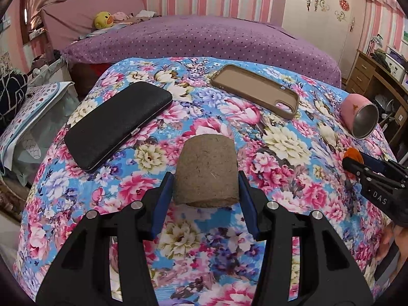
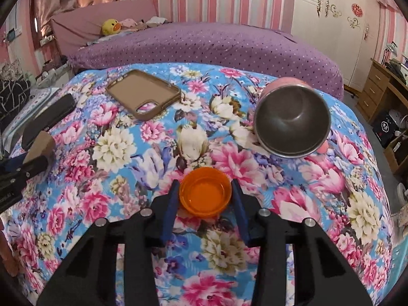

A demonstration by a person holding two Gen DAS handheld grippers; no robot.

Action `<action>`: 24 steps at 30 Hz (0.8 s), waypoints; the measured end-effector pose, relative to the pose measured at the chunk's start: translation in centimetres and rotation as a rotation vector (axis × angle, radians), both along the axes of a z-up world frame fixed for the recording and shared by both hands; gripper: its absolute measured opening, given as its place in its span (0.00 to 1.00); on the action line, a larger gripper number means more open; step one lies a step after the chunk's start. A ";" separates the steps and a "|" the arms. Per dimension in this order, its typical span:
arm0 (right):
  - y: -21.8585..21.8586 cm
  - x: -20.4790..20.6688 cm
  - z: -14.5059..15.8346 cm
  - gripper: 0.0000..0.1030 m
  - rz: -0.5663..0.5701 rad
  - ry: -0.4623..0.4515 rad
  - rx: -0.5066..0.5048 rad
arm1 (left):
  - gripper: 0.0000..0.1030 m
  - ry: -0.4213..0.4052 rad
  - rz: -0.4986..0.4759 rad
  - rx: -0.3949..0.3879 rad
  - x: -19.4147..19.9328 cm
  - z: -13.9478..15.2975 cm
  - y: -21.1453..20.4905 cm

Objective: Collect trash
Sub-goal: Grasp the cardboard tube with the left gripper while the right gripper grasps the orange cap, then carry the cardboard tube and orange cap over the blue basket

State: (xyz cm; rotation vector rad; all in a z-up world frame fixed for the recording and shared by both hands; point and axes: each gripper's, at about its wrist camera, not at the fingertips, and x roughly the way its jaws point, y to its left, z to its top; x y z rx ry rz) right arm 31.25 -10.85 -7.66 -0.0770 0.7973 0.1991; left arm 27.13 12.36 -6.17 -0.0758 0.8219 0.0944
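Note:
My left gripper (image 1: 206,178) is shut on a brown cardboard tube (image 1: 206,172) and holds it over the floral cloth (image 1: 178,242). The tube also shows at the left edge of the right wrist view (image 2: 40,144). My right gripper (image 2: 205,191) is shut on a small orange plastic cap (image 2: 205,191), open side toward the camera. In the left wrist view the right gripper (image 1: 357,163) shows at the right edge with the orange cap (image 1: 353,154).
On the floral cloth lie a black wallet (image 1: 118,123), a tan phone case (image 1: 256,90) and a pink steel-lined cup (image 2: 292,121) on its side. A purple bed (image 1: 204,38) is behind. A wooden desk (image 2: 382,89) stands at the right.

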 end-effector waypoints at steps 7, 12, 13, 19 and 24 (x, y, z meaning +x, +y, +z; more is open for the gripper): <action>-2.9 -2.2 1.7 0.39 -0.025 -0.054 0.012 | 0.47 -0.025 -0.019 0.025 -0.8 1.0 -1.9; -7.1 -5.2 3.3 0.39 -0.068 -0.091 0.005 | 0.47 -0.043 -0.034 0.001 -2.0 1.9 -4.3; -7.9 -5.8 3.5 0.39 -0.075 -0.097 0.005 | 0.47 -0.050 -0.048 -0.002 -2.4 2.1 -5.4; -14.5 -10.0 4.7 0.39 -0.154 -0.136 -0.025 | 0.47 -0.079 -0.130 -0.002 -4.9 2.9 -11.6; -21.4 -13.5 5.6 0.39 -0.261 -0.169 0.000 | 0.47 -0.108 -0.226 -0.017 -7.5 3.3 -17.7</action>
